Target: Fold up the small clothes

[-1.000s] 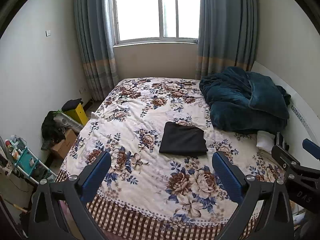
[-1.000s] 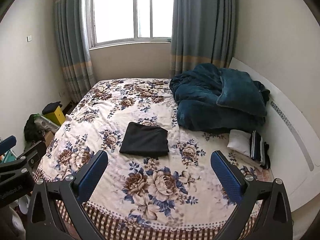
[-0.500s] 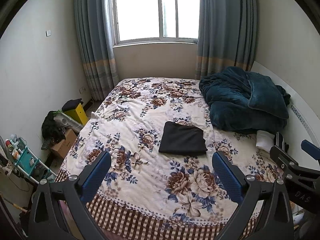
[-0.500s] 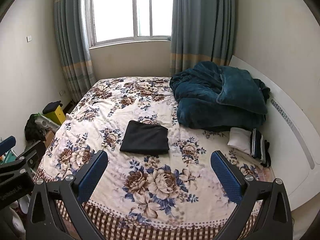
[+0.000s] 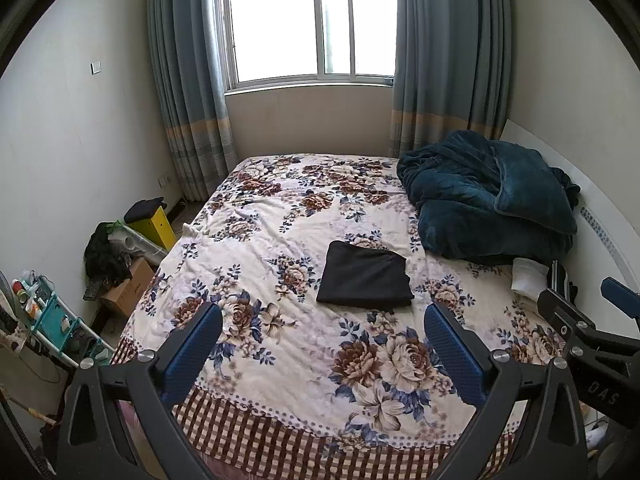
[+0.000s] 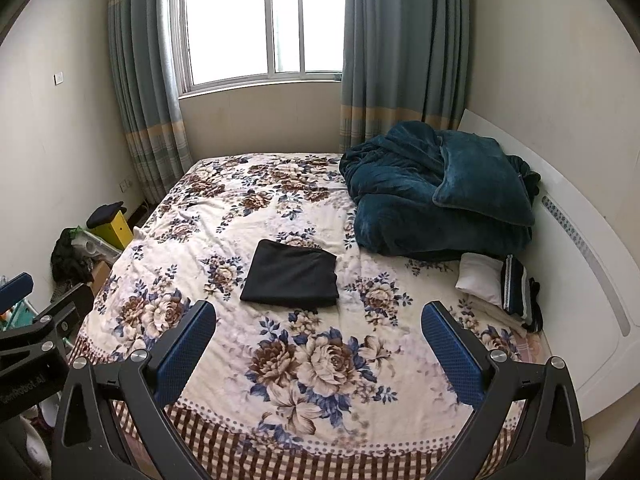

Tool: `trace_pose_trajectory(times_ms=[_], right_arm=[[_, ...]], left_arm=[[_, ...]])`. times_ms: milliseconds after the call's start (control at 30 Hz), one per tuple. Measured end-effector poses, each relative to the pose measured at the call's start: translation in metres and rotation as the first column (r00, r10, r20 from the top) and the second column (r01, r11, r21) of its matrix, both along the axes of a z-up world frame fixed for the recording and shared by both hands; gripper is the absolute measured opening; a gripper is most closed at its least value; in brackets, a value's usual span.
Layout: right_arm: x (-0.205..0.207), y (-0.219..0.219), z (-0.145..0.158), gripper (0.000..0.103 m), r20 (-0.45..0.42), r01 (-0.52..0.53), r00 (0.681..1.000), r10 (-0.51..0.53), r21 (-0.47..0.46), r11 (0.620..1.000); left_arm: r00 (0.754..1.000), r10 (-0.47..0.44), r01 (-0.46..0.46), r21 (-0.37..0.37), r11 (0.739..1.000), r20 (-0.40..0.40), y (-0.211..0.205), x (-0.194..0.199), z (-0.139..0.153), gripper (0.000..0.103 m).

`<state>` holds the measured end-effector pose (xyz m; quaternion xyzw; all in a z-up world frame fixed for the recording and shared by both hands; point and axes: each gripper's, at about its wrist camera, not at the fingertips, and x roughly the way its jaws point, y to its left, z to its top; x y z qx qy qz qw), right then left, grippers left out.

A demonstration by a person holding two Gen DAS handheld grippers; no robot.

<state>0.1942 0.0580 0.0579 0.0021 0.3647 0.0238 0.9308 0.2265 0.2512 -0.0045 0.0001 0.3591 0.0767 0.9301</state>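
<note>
Left gripper [image 5: 322, 344]: jaws spread wide, blue pads holding nothing, held above the bed's near edge.
Right gripper [image 6: 318, 342]: jaws equally wide apart, empty, also above the near edge, to the right of the left gripper.
Black garment [image 5: 365, 276]: folded into a flat rectangle, lying near the middle of the bed, well apart from both grippers.
Bed [image 5: 256, 248]: floral cover, with a checked border along the near edge.
Teal blanket [image 5: 488, 196]: bunched at the far right corner of the bed, near the garment but not touching it.
White pillow [image 6: 480, 280]: at the right edge, just below the blanket.
Striped cloth [image 6: 516, 294]: touching the pillow's right side.
Yellow box [image 5: 158, 222]: on the floor off the bed's left edge.
</note>
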Motion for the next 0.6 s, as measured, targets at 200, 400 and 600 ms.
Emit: trace_pose_trajectory(times_ms=[200, 400, 600], right_arm=[[0.0007, -0.0017, -0.0005, 0.103, -0.001, -0.002, 1.000, 0.002, -0.001, 1.000], [-0.0037, -0.0040, -0.0006, 0.103, 0.005, -0.002, 1.000, 0.002, -0.001, 1.000], [-0.0046, -0.0046, -0.0002, 0.103, 0.006, -0.002, 1.000, 0.002, 0.001, 1.000]], left_arm=[[1.000, 0.002, -0.002, 0.003, 1.000, 0.007, 0.0004, 0.0001, 0.0020, 0.103], [1.000, 0.002, -0.002, 0.003, 1.000, 0.006, 0.0023, 0.0018, 0.0035, 0.103], [1.000, 0.002, -0.002, 0.006, 1.000, 0.012, 0.0040, 0.0033, 0.0053, 0.103]])
